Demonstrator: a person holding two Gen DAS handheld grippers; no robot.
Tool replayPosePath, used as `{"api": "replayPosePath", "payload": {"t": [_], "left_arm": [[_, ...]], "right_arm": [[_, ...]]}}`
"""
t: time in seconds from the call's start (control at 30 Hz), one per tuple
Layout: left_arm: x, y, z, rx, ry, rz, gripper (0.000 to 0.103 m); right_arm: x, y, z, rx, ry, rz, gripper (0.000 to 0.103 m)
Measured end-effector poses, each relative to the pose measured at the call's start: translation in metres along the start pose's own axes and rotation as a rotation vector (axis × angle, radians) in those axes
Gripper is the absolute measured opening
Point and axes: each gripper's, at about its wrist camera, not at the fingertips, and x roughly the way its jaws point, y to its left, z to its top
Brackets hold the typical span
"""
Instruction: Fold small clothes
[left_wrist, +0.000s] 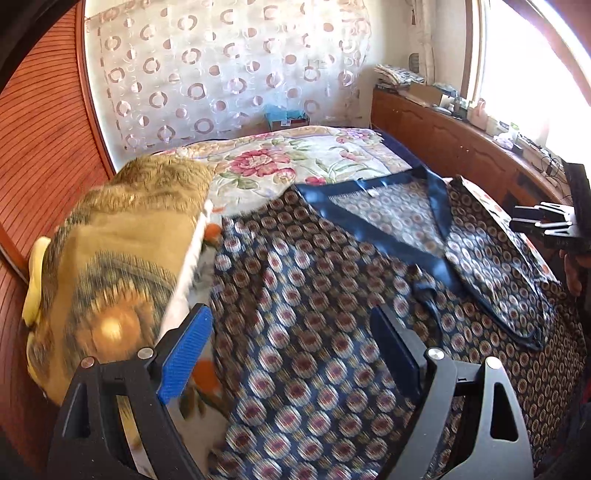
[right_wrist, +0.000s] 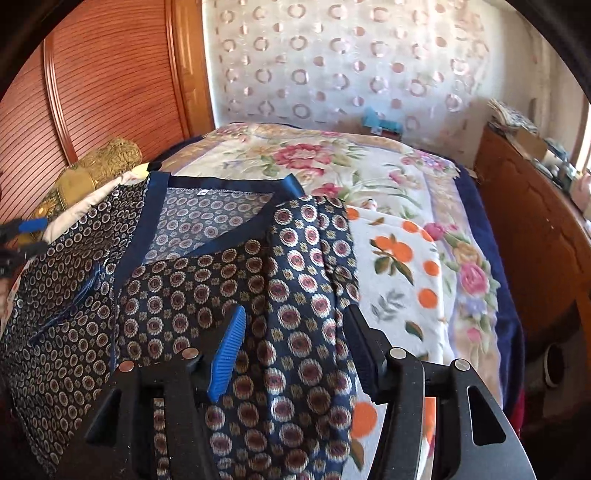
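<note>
Lying flat on the bed (right_wrist: 424, 177), the patterned shirt (left_wrist: 295, 332) has its collar (right_wrist: 221, 184) far from both grippers. Right gripper (right_wrist: 295, 354), fingers spread, hangs over the folded sleeve; left gripper (left_wrist: 291, 354) hovers released too.

A floral blanket (right_wrist: 373, 173) covers my bed, a gold patterned pillow (left_wrist: 110, 236) at its left edge. A wooden cabinet (left_wrist: 454, 144) runs along its right side, a circle-print curtain (left_wrist: 221, 70) behind.

Bright daylight glares from a blown-out window (left_wrist: 532, 74); fisheye bends dark corners, and the patterned garment (left_wrist: 314, 332) blurs.
</note>
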Motion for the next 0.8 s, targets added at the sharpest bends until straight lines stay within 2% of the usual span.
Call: {"api": "replayPosePath", "payload": {"t": [0.17,0.3,0.5,0.63,0.73,0.77,0.8], "left_arm": [[0.025,0.021,0.028,0.006,0.042,-0.010,0.080],[0.044,0.027,0.038,0.015,0.092,-0.019,0.074],[0.075,0.032,0.041,0.032,0.166,0.011,0.074],[0.079,0.032,0.044,0.027,0.168,-0.003,0.074],[0.068,0.037,0.049,-0.012,0.119,-0.016,0.072],[0.066,0.039,0.051,-0.021,0.109,-0.019,0.061],[0.065,0.042,0.052,-0.026,0.110,-0.016,0.044]], "right_arm": [[0.020,-0.011,0.011,-0.011,0.022,-0.022,0.057],[0.039,-0.016,0.021,-0.005,0.046,-0.016,0.057],[0.057,-0.028,0.034,-0.010,0.069,-0.008,0.057],[0.062,-0.035,0.040,0.004,0.058,0.009,0.057],[0.064,-0.038,0.041,0.012,0.046,0.017,0.057],[0.064,-0.037,0.041,0.011,0.041,0.017,0.057],[0.065,-0.038,0.041,0.011,0.037,0.018,0.057]]}}
